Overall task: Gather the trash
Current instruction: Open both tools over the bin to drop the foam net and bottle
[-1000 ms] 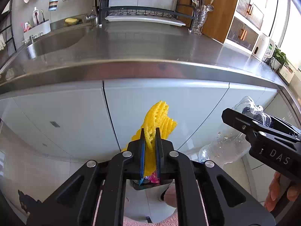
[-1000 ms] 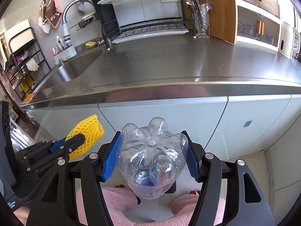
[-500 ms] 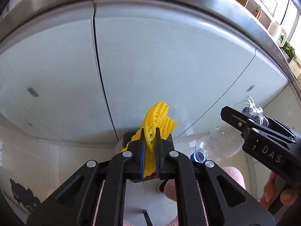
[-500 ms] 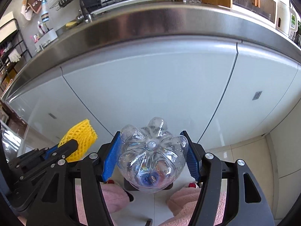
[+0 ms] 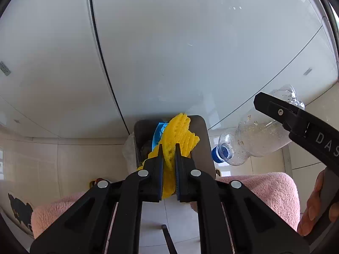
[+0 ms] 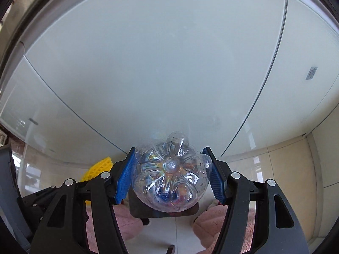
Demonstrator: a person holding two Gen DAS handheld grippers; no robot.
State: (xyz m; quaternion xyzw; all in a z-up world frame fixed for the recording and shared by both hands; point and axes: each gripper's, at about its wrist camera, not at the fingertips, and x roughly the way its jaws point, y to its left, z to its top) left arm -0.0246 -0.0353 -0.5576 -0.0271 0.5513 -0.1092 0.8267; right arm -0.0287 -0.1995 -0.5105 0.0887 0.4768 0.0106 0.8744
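Observation:
My left gripper is shut on a yellow foam net and holds it above the open grey trash bin on the floor. My right gripper is shut on a clear empty plastic bottle, seen bottom-first, above the same bin. In the left wrist view the bottle hangs to the right of the bin, its blue cap pointing down-left. The net also shows at the left of the right wrist view.
White cabinet doors stand right behind the bin. The floor is beige tile. Pink fluffy slippers flank the bin on both sides. Something blue lies inside the bin.
Both grippers have dropped and tilted downward from counter height towards the floor. The countertop has left view and the trash bin is in view under the net and bottle.

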